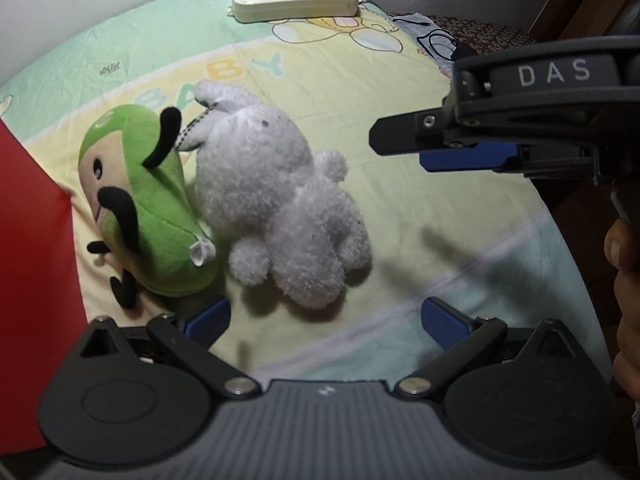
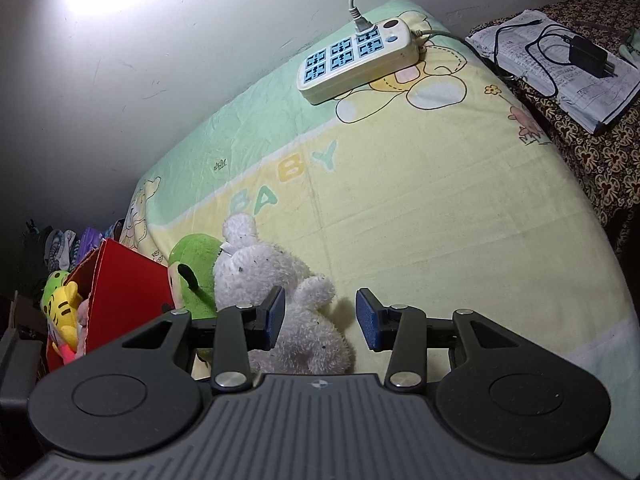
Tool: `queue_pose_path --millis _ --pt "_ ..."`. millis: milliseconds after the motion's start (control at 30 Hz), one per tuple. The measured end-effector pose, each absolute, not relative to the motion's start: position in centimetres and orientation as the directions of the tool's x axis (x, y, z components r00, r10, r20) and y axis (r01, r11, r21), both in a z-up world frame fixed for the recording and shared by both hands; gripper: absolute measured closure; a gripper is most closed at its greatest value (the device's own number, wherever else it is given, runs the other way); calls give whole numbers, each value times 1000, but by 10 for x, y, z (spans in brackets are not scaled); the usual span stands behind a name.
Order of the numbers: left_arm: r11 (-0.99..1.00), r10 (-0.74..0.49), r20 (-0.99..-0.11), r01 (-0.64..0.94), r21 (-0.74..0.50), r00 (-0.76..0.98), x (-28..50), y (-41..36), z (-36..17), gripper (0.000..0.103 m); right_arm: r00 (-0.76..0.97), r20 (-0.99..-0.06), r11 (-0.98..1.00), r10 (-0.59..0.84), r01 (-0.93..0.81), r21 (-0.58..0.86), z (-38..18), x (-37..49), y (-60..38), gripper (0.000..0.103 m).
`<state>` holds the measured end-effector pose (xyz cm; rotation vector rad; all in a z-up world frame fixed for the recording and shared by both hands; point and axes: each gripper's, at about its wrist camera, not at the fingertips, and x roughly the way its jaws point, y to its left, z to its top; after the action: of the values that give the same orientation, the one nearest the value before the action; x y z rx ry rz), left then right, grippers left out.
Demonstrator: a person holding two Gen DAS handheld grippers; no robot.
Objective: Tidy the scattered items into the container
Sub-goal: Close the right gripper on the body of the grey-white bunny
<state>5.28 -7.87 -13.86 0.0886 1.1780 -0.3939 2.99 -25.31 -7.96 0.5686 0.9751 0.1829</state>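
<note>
A white plush bunny point(image 1: 280, 208) lies on the bed beside a green plush toy point(image 1: 140, 208) with black markings; the two touch. Just below the bunny in the left wrist view, my left gripper point(image 1: 326, 320) stands wide open, holding nothing. To the right of the bunny and clear of it hovers my right gripper point(image 1: 404, 146). In the right wrist view the right gripper point(image 2: 320, 320) is open, with the bunny point(image 2: 280, 280) showing behind its fingers and no pad pressing on it. The red box point(image 2: 120, 292) stands left of the green toy point(image 2: 192, 268).
The red box point(image 1: 32, 260) holds a yellow tiger plush point(image 2: 64, 308) and other toys. A power strip point(image 2: 352, 60) with a plugged-in cable lies at the far end of the bed by the wall. Papers with a black charger point(image 2: 560, 64) lie on the patterned cloth to the right.
</note>
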Motion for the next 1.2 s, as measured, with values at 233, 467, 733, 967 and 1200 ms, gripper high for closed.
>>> queue_pose_path --millis 233,467,733,967,1200 --pt "904 -320 -891 384 -185 323 56 -79 -145 3 532 -723 809 442 112 577 -97 42 -243 59" --pt "874 -412 -864 395 -284 290 62 -70 -156 10 515 -710 773 480 134 620 -108 53 -241 58" --pt "872 -429 -851 385 -302 304 73 -65 -160 14 489 -659 689 572 150 709 -120 60 -243 58" --pt "871 -426 -849 397 -291 312 74 -67 -157 21 479 -647 675 593 143 724 -118 57 -244 66" --pt "845 -440 -846 456 -278 300 56 -74 -148 22 462 -668 700 583 132 702 -108 36 -248 69"
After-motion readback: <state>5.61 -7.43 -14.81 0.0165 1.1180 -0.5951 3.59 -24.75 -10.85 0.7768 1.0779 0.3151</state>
